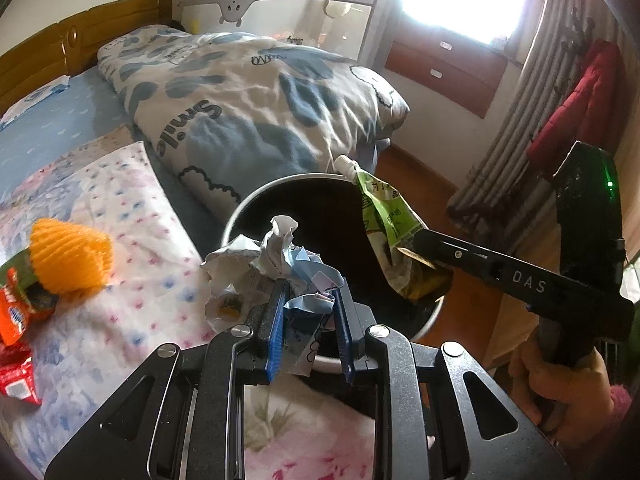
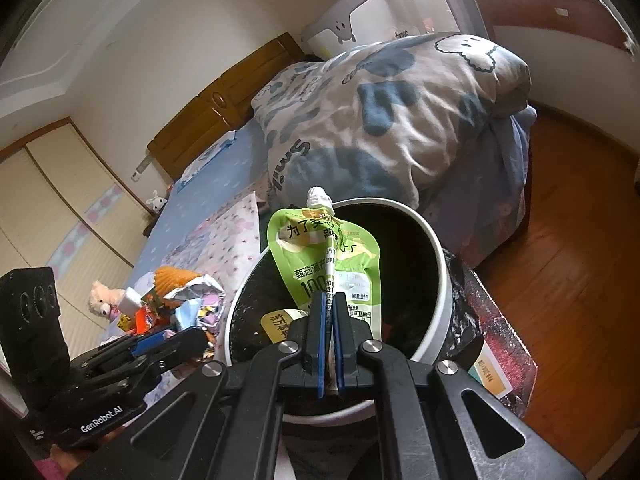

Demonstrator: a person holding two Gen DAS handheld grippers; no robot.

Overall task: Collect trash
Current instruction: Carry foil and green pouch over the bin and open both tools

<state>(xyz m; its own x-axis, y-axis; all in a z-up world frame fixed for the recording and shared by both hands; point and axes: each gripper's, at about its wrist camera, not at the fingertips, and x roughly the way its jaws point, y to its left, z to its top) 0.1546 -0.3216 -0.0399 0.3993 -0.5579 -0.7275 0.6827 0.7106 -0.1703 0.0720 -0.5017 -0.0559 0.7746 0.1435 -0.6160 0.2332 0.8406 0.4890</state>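
While right tongs (image 2: 329, 316) pinch green pouch (image 2: 324, 256) lengthwise, spout away, left tongs (image 1: 310, 300) grip crumpled paper (image 1: 276, 256)

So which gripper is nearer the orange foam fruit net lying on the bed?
Left. The left gripper, shut on crumpled paper, is at the bin's bed-side rim, beside the orange net. The right gripper holds the green pouch over the bin, farther off.
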